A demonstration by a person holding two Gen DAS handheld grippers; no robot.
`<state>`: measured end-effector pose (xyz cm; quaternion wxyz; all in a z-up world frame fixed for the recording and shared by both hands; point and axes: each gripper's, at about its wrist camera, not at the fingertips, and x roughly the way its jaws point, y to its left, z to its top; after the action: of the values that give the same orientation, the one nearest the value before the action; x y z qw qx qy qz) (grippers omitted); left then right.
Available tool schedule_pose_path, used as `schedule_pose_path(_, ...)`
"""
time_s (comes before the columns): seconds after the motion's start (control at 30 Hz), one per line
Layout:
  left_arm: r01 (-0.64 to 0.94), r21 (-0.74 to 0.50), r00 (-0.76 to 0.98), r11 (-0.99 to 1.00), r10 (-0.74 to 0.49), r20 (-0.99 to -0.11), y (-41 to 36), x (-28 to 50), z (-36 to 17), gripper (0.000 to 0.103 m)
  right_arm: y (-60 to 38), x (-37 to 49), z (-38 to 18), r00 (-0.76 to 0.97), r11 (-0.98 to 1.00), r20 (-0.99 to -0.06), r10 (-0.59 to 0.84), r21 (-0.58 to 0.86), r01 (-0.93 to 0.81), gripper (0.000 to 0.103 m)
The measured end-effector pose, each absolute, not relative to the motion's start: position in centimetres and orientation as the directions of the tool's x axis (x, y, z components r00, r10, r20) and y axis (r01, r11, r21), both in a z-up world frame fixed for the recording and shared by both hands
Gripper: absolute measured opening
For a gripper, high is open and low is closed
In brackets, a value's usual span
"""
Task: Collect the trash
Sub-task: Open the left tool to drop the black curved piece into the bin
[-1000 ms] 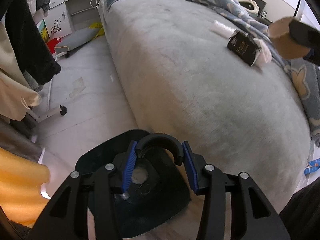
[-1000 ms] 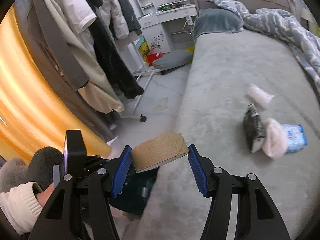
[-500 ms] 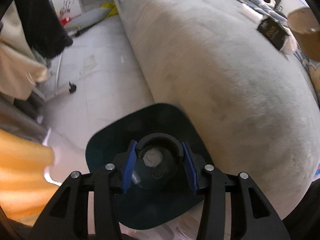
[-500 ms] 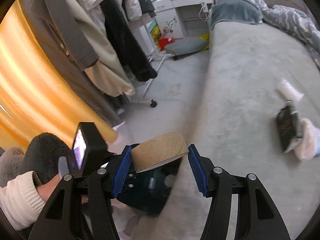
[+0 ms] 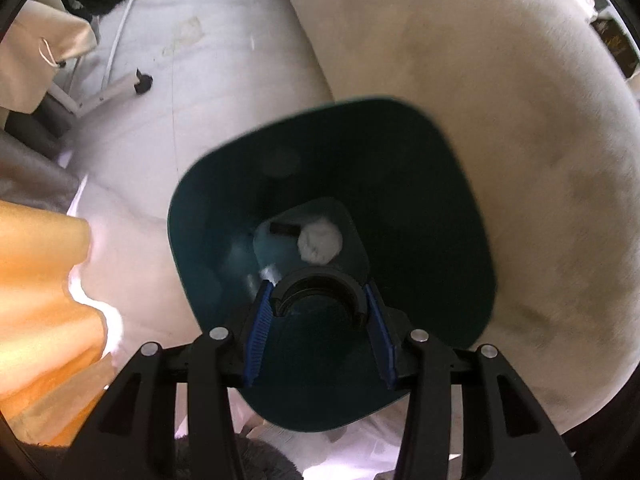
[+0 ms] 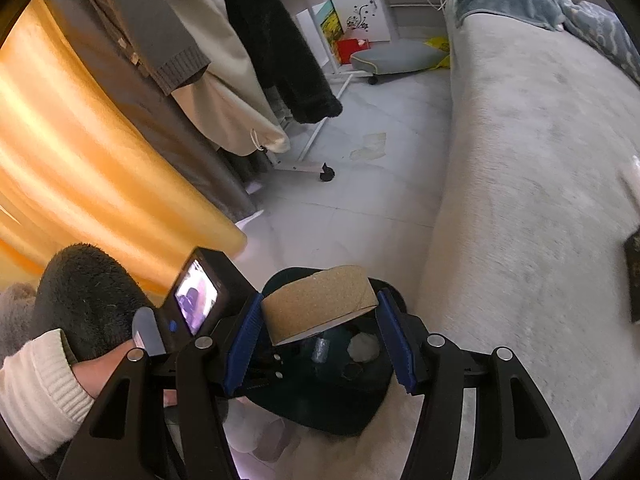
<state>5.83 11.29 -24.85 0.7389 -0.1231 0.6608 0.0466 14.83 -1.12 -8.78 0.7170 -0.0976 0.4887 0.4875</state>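
Observation:
My left gripper (image 5: 318, 296) is shut on the black curved handle (image 5: 319, 285) of a dark green trash bin (image 5: 420, 184) and holds it beside the bed. A white crumpled tissue (image 5: 319, 241) lies at the bin's bottom. My right gripper (image 6: 318, 308) is shut on a brown cardboard tape roll (image 6: 316, 304) and holds it right above the bin's mouth (image 6: 360, 392). The tissue also shows in the right wrist view (image 6: 363, 347). A black packet (image 6: 633, 276) lies on the bed at the right edge; it also shows in the left wrist view (image 5: 616, 46).
The grey bed (image 6: 540, 160) fills the right side. A clothes rack with hanging coats (image 6: 248, 60) and its wheeled base (image 6: 326, 172) stands on the left. An orange curtain (image 6: 80, 160) hangs at the near left. A grey wheeled stool (image 6: 396, 58) and white desk stand at the back.
The bin has come up closer and more under the left camera. My right gripper has swung left with the tape roll, from over the bed to above the bin.

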Motion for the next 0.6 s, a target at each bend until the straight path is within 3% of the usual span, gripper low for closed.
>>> schedule_pose_path(0.1,-0.234,-0.122,0.070,0.965,-0.108,-0.992,11.7,5.3,-26.2,0.051,-0.2,15.0,-9.2,0.036,0.506,-0.800,0.599,0.342,-0.792,0.059)
schedule_pose_path(0.23,-0.223,-0.136,0.050,0.965,-0.128,-0.990,11.7,4.6,-26.5,0.070,0.7,15.7,-10.5,0.023,0.520,-0.809,0.588,0.356,-0.776,0.059)
schedule_pose_path(0.6,-0.258,-0.151,0.200,0.954,-0.100,-0.975,15.1,3.2,-22.6,0.072,3.7,16.4,-15.3,-0.042,0.553,-0.854,0.519,0.373,-0.745,0.059)
